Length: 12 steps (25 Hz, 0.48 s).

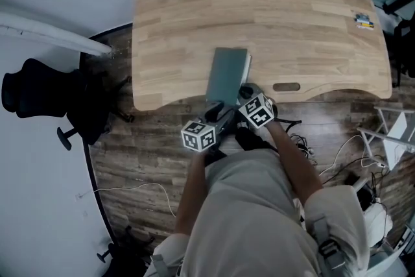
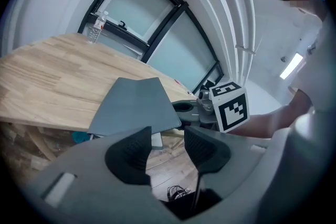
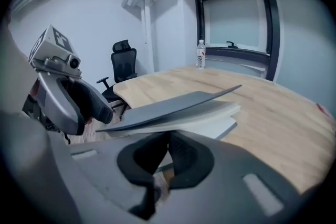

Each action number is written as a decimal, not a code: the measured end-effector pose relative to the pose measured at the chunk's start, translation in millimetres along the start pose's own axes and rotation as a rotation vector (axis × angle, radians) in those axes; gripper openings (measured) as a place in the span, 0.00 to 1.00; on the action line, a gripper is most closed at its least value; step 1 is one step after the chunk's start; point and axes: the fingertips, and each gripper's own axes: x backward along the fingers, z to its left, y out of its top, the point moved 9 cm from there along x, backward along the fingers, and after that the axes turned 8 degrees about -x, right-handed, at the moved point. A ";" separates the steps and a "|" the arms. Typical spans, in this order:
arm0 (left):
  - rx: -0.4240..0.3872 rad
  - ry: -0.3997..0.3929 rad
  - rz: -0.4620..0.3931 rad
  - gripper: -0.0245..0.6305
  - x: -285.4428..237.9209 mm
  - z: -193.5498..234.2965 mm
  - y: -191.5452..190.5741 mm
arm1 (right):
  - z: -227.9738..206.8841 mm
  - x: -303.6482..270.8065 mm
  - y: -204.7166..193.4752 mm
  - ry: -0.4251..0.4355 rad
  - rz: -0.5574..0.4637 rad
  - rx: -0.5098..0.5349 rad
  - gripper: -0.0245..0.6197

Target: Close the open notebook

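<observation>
My left gripper [image 2: 167, 138] gapes wide, empty, near the grey notebook [image 1: 227, 74] at the table [image 1: 305, 23] edge. My right gripper [image 3: 168, 140] is pinched together on nothing; cover slightly raised

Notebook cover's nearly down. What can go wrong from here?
1. The notebook overhangs the desk edge; pressing there might tip it off.
2. Its cover rides above fanned pages and may spring up.
3. The left gripper, jaws apart, is close to the right gripper; they could collide.
</observation>
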 end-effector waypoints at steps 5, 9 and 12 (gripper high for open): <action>0.018 -0.003 0.011 0.35 5.1 6.1 -7.1 | -7.1 9.0 -11.1 -0.042 -0.001 -0.069 0.04; 0.016 -0.022 0.015 0.35 8.5 12.7 -8.0 | -7.4 13.9 -19.7 -0.085 -0.005 -0.136 0.04; -0.031 -0.049 0.019 0.35 7.3 17.4 0.7 | -6.9 19.1 -23.7 -0.135 -0.029 -0.203 0.04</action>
